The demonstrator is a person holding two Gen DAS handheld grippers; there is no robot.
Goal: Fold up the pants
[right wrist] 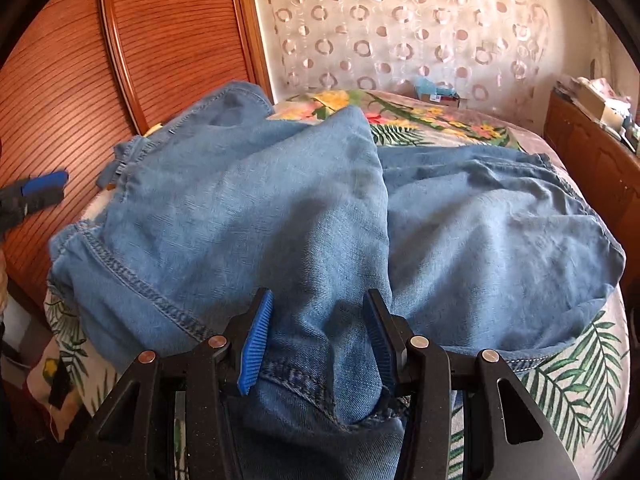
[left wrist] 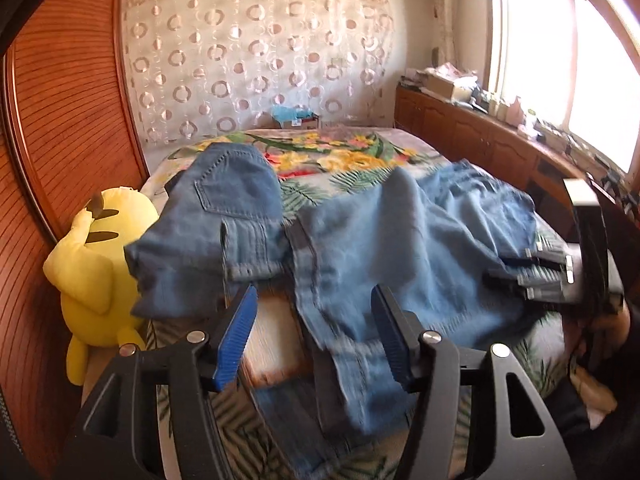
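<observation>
We log 1 pair of blue denim pants (right wrist: pixel 256 216) lying crumpled across the bed (right wrist: pixel 560 384), on its palm-leaf and flower print cover. In the right wrist view the fabric is bunched into a raised ridge running toward the far end of the bed, with more of the denim spread flat to the right of the ridge.

Right gripper (right wrist: pixel 318 320): jaws part open, with a stitched, hemmed fold of denim between the 2 blue ribbed pads (right wrist: pixel 256 344). The cloth fills the gap and touches both pads, so we record it as gripped.

Left gripper (left wrist: pixel 314 332): jaws apart. Between them we see bare bed cover and the edge of a pant leg; the denim lies against the inner face of the right-hand pad only, and nothing is clamped. The frame is motion-blurred around that leg.

In the left wrist view the waistband end with its back pocket (left wrist: pixel 228 196) sits up on the left, next to a yellow plush toy (left wrist: pixel 96 264) leaning on the wooden headboard (left wrist: pixel 68 120). The right gripper's black body shows at that view's right edge.
</observation>
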